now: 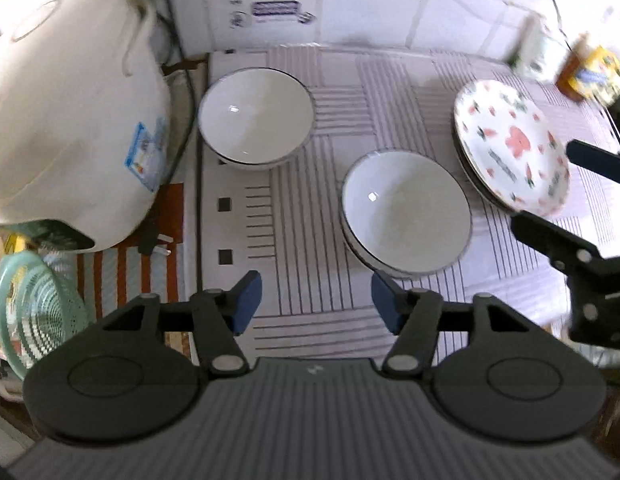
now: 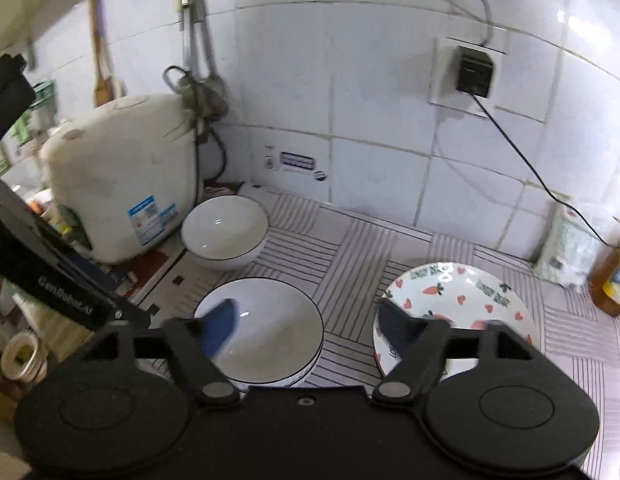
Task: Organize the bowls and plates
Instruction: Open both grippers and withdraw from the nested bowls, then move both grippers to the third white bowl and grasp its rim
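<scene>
**Both grippers released above stacked dishes**

Striped mat [image 1: 350, 120] holds everything. Rice cooker [image 1: 69, 112] at 10 o'clock. Plate stack [image 2: 462, 296] at 1 o'clock of right gripper [image 2: 310, 328], jaws spread, empty. Near bowl stack [image 1: 406, 212] at 1 o'clock of left gripper [image 1: 316, 300], jaws apart, empty. Far bowl stack [image 1: 255, 114] at 11.

Home kitchen, white tiled wall [image 2: 370, 92], rice cooker [image 2: 117, 176], wall socket [image 2: 472, 74], striped counter mat [image 1: 310, 184]
</scene>
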`<action>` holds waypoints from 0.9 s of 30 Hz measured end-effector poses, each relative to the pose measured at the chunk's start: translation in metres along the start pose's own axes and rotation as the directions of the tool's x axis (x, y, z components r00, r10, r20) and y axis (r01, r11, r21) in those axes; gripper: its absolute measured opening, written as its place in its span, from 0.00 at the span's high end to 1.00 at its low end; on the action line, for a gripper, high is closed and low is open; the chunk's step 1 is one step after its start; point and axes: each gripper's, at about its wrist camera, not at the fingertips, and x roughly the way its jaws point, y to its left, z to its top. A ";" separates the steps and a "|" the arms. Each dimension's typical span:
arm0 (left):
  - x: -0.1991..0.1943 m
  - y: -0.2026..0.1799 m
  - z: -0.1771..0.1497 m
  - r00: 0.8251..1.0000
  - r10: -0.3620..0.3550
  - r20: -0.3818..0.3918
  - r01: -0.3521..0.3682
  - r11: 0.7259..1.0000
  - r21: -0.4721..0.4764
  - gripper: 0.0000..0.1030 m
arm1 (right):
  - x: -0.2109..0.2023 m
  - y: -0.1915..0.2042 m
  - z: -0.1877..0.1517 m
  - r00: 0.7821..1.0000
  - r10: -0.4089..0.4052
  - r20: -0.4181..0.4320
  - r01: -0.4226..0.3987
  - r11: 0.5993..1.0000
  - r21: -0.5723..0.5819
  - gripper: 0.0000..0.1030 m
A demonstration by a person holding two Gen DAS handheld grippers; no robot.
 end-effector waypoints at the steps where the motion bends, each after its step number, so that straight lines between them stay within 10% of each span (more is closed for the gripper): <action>1: -0.001 0.001 0.001 1.000 0.012 0.005 -0.012 1.000 -0.017 0.39 | 0.000 -0.001 0.001 1.000 0.010 0.013 -0.010 1.000 -0.024 0.11; 10: 0.005 0.017 0.016 0.997 0.042 0.064 -0.026 0.972 -0.232 0.27 | 0.036 -0.030 0.029 0.984 0.178 0.009 -0.176 0.979 -0.098 0.11; 27: 0.073 0.065 0.048 0.987 0.092 0.134 0.010 0.791 -0.611 0.27 | 0.179 -0.059 0.079 0.887 0.437 -0.151 -0.443 0.897 -0.007 0.15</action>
